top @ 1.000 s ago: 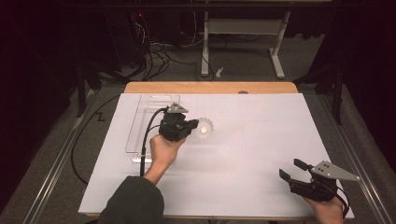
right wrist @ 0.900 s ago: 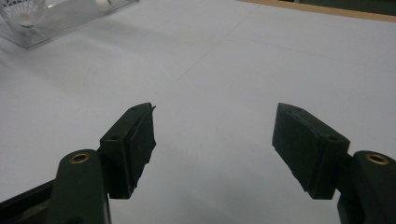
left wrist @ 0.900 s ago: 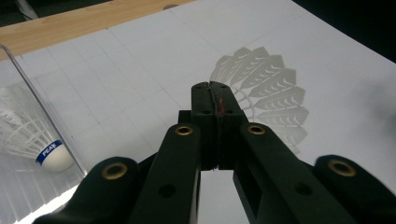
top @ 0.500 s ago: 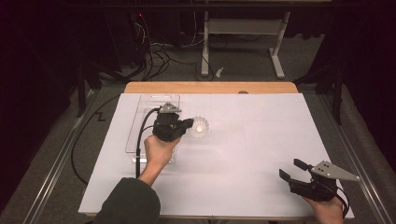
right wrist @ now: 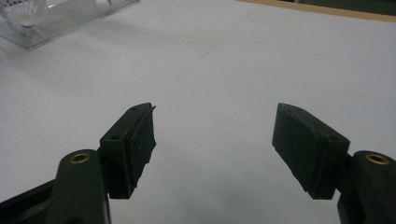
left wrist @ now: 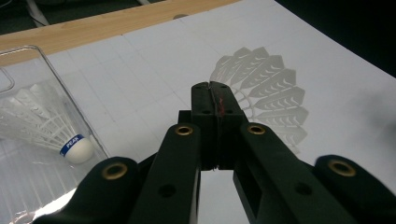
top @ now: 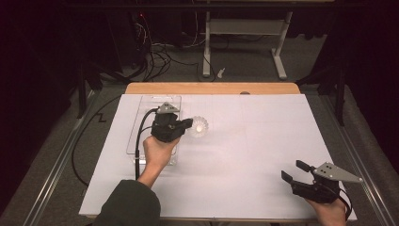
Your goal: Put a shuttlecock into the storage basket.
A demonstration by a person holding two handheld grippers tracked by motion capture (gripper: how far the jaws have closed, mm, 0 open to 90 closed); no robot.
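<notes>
The left gripper (top: 187, 126) is over the left half of the desk (top: 244, 155), toward its far edge. Its two black jaws are pressed together. In the left gripper view a thin piece of the shuttlecock (left wrist: 268, 93), probably one feather edge, sits pinched in the seam between the pads, so the jaws are clamped on it. The white feather skirt spreads out just beyond the jaw tips and to their right. In the high view the shuttlecock (top: 198, 126) touches the tip of this gripper and lies on its right side, with the open skirt facing up toward the camera. I cannot tell if it rests on the white sheet or is lifted a little above it.

Just beside the left gripper, on its left, a clear plastic box (top: 141, 123) stands near the far left corner of the desk, with its long side running from the far edge toward the person. In the left gripper view a second shuttlecock (left wrist: 51, 128) lies on its side inside this box, with a white cork head and a blue band.

The right gripper (top: 294, 171) is near the front right corner of the desk, well apart from the shuttlecock. Its jaws stand wide apart, and between them there is only the white sheet.
</notes>
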